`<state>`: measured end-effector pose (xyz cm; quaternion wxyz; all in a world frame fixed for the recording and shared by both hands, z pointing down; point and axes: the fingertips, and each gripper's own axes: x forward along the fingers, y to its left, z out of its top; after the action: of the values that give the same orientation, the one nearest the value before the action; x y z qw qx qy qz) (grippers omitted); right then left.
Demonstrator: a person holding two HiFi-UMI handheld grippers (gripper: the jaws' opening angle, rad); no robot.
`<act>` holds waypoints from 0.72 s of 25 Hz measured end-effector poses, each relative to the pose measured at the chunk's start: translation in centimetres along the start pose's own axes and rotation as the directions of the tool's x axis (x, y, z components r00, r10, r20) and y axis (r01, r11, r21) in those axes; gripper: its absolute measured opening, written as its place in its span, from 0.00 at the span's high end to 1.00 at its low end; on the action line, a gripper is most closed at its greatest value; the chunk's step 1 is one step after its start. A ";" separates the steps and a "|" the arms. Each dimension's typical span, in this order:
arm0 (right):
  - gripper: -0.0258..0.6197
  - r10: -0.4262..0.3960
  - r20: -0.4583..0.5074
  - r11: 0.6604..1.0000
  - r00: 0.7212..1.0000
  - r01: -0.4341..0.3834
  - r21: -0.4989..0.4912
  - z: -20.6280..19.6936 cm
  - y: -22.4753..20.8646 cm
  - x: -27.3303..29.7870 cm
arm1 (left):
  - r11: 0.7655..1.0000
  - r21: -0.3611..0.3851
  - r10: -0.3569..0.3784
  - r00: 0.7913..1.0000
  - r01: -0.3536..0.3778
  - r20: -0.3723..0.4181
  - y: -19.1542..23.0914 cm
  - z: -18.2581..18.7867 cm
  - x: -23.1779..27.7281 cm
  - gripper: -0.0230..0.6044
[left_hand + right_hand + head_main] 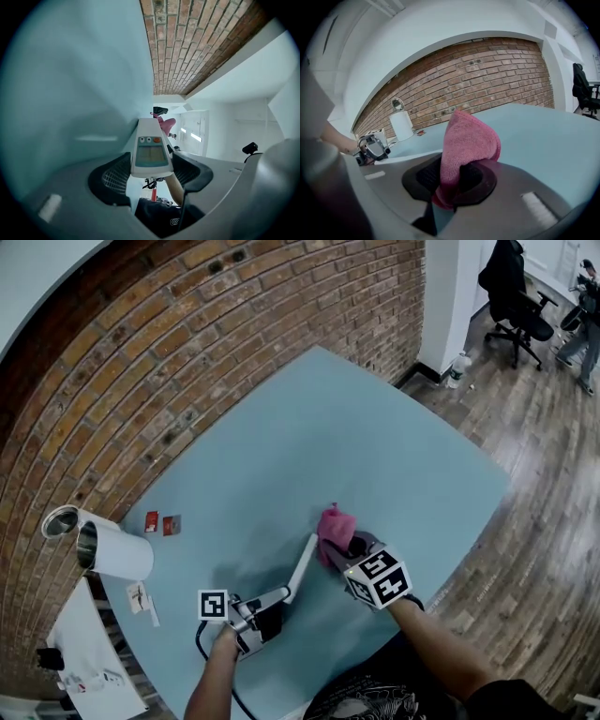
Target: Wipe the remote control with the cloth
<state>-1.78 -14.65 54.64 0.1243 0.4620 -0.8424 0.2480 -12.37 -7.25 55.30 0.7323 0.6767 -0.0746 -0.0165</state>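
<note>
A white remote control (pixel 302 566) with a small screen and an orange button is clamped by its lower end in my left gripper (pixel 279 597), which is shut on it. In the left gripper view the remote (pixel 149 149) stands out between the black pads (pixel 111 180), rolled sideways to the light blue table (pixel 375 456). My right gripper (pixel 345 549) is shut on a folded pink cloth (pixel 335 525), which sits at the remote's far tip. In the right gripper view the cloth (pixel 469 138) bulges up out of the jaws of the right gripper (pixel 450 182).
A white cylinder (pixel 114 551) and a metal lid (pixel 61 520) lie at the table's left edge by the brick wall (pixel 187 343), with two small red items (pixel 161 523) beside them. A water bottle (pixel 457 369) and an office chair (pixel 516 298) stand on the wooden floor beyond.
</note>
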 end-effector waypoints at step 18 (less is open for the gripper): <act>0.86 0.091 -0.029 0.995 0.995 -0.092 -0.036 -0.5 3.6 -0.5 | 0.997 -0.006 -0.078 0.991 0.079 0.105 -1.7 0.6 3.8 0.52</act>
<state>-4.51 -12.41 53.80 0.1329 0.4169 -0.8654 0.2442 -8.54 -8.44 53.94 0.7298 0.6734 -0.0858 -0.0810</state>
